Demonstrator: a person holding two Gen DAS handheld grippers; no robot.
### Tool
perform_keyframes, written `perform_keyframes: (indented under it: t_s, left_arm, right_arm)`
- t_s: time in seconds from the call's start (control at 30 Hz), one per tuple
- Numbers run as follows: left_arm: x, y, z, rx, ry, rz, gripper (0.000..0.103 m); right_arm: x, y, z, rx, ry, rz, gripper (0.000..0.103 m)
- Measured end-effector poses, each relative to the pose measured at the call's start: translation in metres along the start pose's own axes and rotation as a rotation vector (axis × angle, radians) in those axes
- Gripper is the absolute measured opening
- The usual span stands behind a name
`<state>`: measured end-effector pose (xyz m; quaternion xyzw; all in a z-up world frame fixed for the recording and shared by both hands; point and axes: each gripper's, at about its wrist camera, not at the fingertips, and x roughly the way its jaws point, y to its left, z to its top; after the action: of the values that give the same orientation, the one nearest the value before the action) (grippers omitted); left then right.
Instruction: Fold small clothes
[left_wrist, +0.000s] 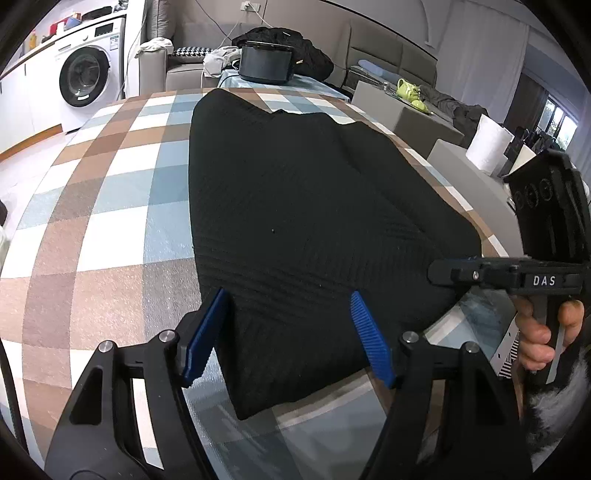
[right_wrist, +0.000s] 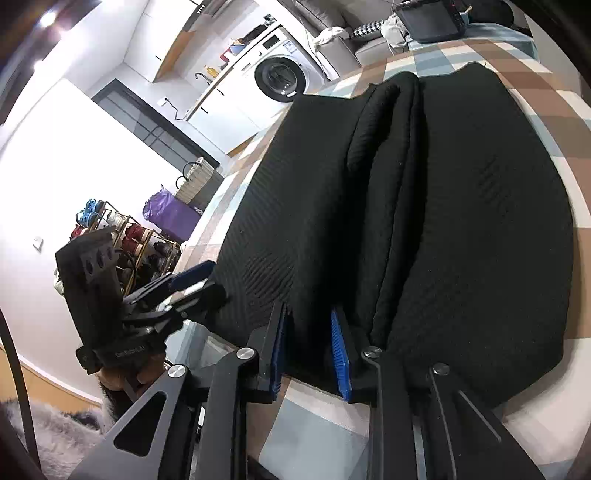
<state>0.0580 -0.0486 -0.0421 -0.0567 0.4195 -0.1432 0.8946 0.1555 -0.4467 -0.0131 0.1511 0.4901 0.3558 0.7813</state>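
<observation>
A black knit garment (left_wrist: 295, 206) lies folded lengthwise on the checked tablecloth (left_wrist: 110, 221). It also shows in the right wrist view (right_wrist: 461, 206), with a raised fold ridge running along its middle. My left gripper (left_wrist: 288, 325) is open, its blue pads (left_wrist: 207, 332) straddling the garment's near edge. My right gripper (right_wrist: 308, 332) has its blue pads (right_wrist: 338, 354) partly closed around a fold of the garment's near edge, a gap still between them. The right gripper also appears at the right in the left wrist view (left_wrist: 454, 275).
A black box (left_wrist: 266, 61) stands at the table's far end. A washing machine (left_wrist: 86, 75) is at the back left. A grey sofa (left_wrist: 406, 114) with clothes and a white roll (left_wrist: 489, 144) lie to the right. A shelf rack (right_wrist: 129, 236) stands on the floor.
</observation>
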Motion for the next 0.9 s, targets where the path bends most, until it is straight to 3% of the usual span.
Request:
perform_keyframes:
  t_s: [0.13, 0.27, 0.33, 0.43, 0.5, 0.83, 0.9]
  left_arm:
    - [0.0, 0.007, -0.001, -0.017, 0.008, -0.01, 0.068]
    - [-0.002, 0.021, 0.002, -0.074, -0.002, -0.006, 0.068]
    - [-0.002, 0.033, 0.006, -0.126, -0.005, 0.008, 0.068]
    - [0.002, 0.051, 0.015, -0.196, 0.001, 0.014, 0.068]
    - [0.009, 0.061, 0.022, -0.237, 0.005, 0.018, 0.068]
    - [0.05, 0.084, 0.058, -0.389, 0.025, -0.06, 0.068]
    - [0.057, 0.086, 0.065, -0.424, 0.02, -0.049, 0.055]
  right_arm:
    - [-0.02, 0.018, -0.003, -0.101, -0.078, 0.037, 0.008]
    - [-0.008, 0.009, -0.003, -0.079, 0.012, -0.073, 0.008]
    - [-0.011, 0.008, -0.003, -0.07, 0.008, -0.064, 0.016]
    - [-0.03, 0.007, 0.001, -0.072, -0.072, -0.093, 0.034]
    - [-0.041, 0.0, 0.005, -0.047, -0.12, -0.122, 0.04]
    - [-0.064, -0.027, 0.004, 0.033, -0.177, -0.228, 0.043]
    - [-0.07, -0.031, 0.005, 0.039, -0.191, -0.239, 0.043]
